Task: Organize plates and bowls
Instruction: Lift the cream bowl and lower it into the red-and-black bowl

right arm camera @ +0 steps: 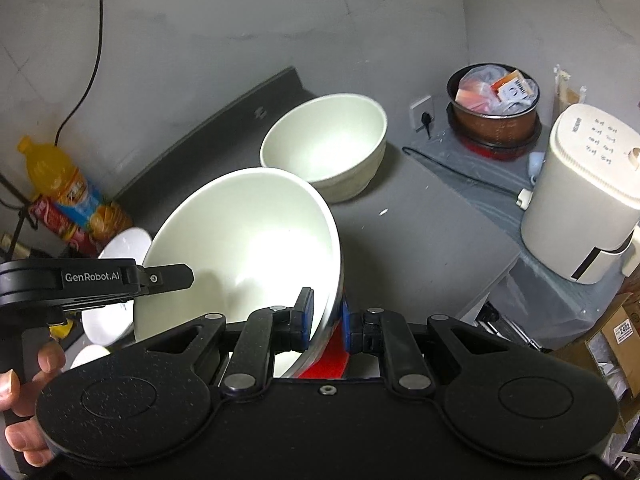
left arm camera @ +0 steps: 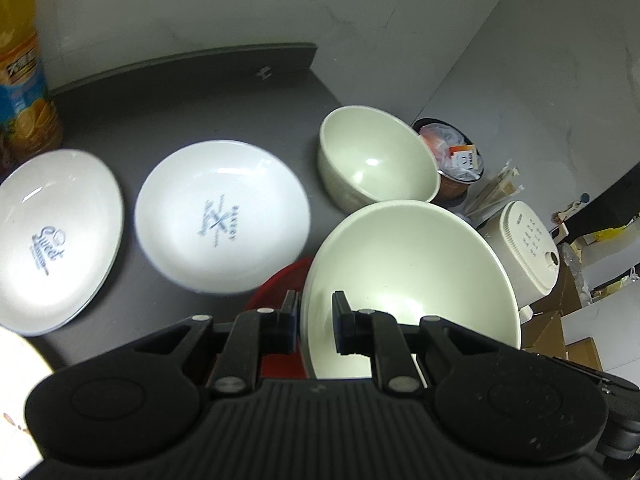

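A large cream bowl (left arm camera: pixel 408 280) is held tilted above the dark table, also in the right wrist view (right arm camera: pixel 248 240). My left gripper (left arm camera: pixel 316 320) is shut on its near rim. My right gripper (right arm camera: pixel 326 316) is shut on its rim at the opposite side. A second cream bowl (left arm camera: pixel 372 160) stands upright behind it, also in the right wrist view (right arm camera: pixel 328 148). Two white printed plates (left arm camera: pixel 222 216) (left arm camera: pixel 56 236) lie flat to the left. A red dish (left arm camera: pixel 276 288) lies under the held bowl.
An orange drink bottle (left arm camera: pixel 20 72) stands at the back left. Beyond the table's right edge (right arm camera: pixel 460 236) sit a brown pot of packets (right arm camera: pixel 494 100) and a cream rice cooker (right arm camera: pixel 584 200). Cardboard boxes (left arm camera: pixel 556 332) are lower right.
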Motion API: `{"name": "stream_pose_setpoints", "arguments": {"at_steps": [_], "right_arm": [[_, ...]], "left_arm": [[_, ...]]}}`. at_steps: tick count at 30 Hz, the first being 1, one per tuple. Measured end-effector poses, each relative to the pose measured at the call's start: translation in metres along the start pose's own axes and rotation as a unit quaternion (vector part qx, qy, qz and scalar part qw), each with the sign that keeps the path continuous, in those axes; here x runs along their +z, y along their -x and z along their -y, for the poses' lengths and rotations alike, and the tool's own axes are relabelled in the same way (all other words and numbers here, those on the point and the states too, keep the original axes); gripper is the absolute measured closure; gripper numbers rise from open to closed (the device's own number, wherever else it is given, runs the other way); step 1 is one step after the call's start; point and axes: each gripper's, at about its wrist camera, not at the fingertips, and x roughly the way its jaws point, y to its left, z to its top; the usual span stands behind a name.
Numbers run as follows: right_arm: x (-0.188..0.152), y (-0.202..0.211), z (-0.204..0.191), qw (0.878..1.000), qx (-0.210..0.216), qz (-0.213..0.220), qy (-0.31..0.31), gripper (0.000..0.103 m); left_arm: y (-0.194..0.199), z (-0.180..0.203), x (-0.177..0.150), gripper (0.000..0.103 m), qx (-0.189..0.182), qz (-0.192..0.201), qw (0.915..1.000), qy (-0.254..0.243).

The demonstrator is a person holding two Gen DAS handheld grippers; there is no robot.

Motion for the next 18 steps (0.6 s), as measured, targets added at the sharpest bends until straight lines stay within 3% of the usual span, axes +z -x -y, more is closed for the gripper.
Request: {"name": "stream_pose_setpoints", "arguments": {"at_steps": [13,18], "right_arm": [[-0.011,-0.020,-0.010,0.999,-0.007,-0.033,0.023,0.087],[-0.011,-0.025,-0.011,0.999,-0.013,-0.030,0.032,0.082]], "left_arm": [[-0.012,-0.023,-0.019,0.088,0.019,-0.026,0.9994,0.015],[-0.014,-0.027,-0.020,0.088,0.018,-0.029,0.9993,0.015]]}}
